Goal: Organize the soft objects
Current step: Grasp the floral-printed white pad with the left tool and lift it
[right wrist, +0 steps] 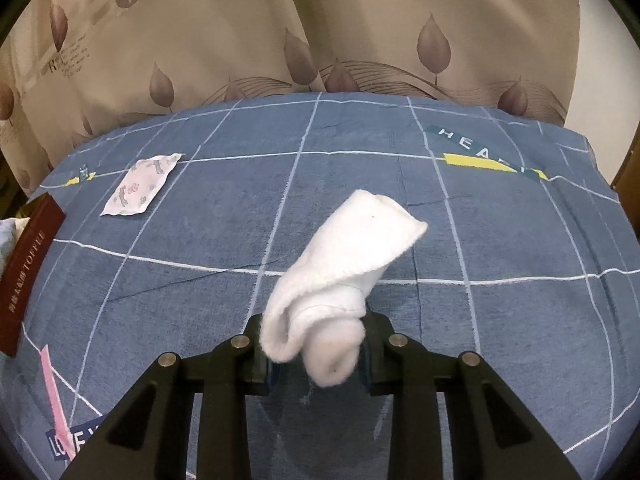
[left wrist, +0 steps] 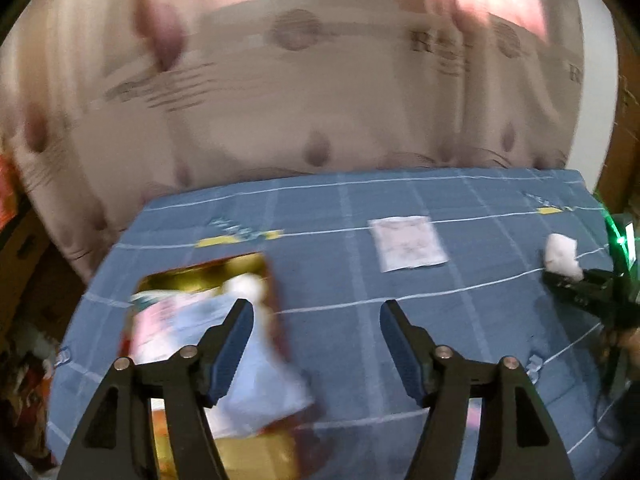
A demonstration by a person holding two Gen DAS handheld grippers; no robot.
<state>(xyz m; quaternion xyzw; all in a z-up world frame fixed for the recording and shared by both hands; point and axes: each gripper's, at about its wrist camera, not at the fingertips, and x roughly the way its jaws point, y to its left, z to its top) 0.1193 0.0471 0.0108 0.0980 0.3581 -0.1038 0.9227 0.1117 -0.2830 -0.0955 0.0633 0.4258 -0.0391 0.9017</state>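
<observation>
My right gripper [right wrist: 316, 344] is shut on a rolled white cloth [right wrist: 344, 276], held just above the blue checked bedsheet [right wrist: 500, 320]. From the left wrist view the same white cloth [left wrist: 562, 256] and right gripper [left wrist: 560, 280] show at the far right. My left gripper [left wrist: 316, 308] stands open with nothing between its fingers, to the right of a red-brown box [left wrist: 200, 276] with a gold inside. Light blue and pink cloths [left wrist: 256, 380] lie in the box, blurred. A flat patterned white packet [left wrist: 408, 246] lies on the sheet beyond the left gripper; it appears as a packet [right wrist: 140, 190] at the left in the right wrist view.
The box's red-brown side [right wrist: 28, 272], lettered TOFFEE, stands at the bed's left edge. A pink strip [right wrist: 52, 392] lies near the front left. A beige leaf-print curtain [right wrist: 360, 32] hangs behind the bed. Cluttered items [left wrist: 24, 380] sit beside the bed's left edge.
</observation>
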